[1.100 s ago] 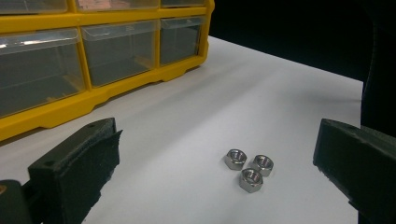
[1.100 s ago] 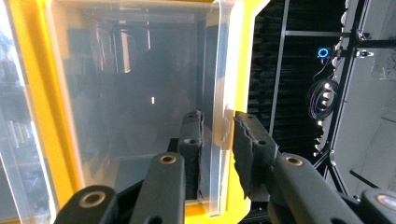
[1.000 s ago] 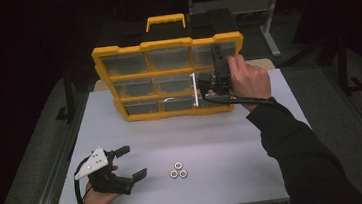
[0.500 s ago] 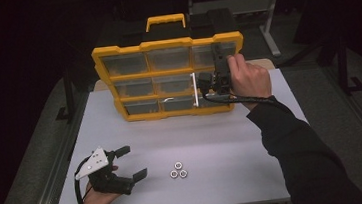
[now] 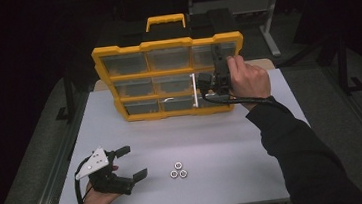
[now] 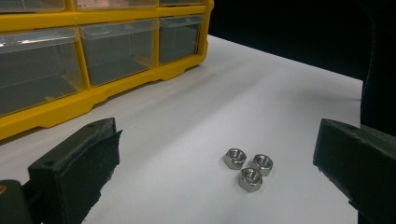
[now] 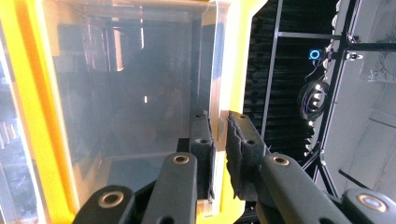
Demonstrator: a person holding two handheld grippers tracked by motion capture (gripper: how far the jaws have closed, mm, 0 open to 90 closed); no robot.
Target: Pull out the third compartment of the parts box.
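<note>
At the lower left of the high view, the left gripper rests on the white tabletop, jaws apart, with three nuts just right of it. Farther back, at centre right, the right gripper has just closed, clamped on the clear drawer front of the upright yellow organizer.

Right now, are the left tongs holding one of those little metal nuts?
No. The left tongs stand wide open, and the three nuts lie loose on the white table between them.
</note>
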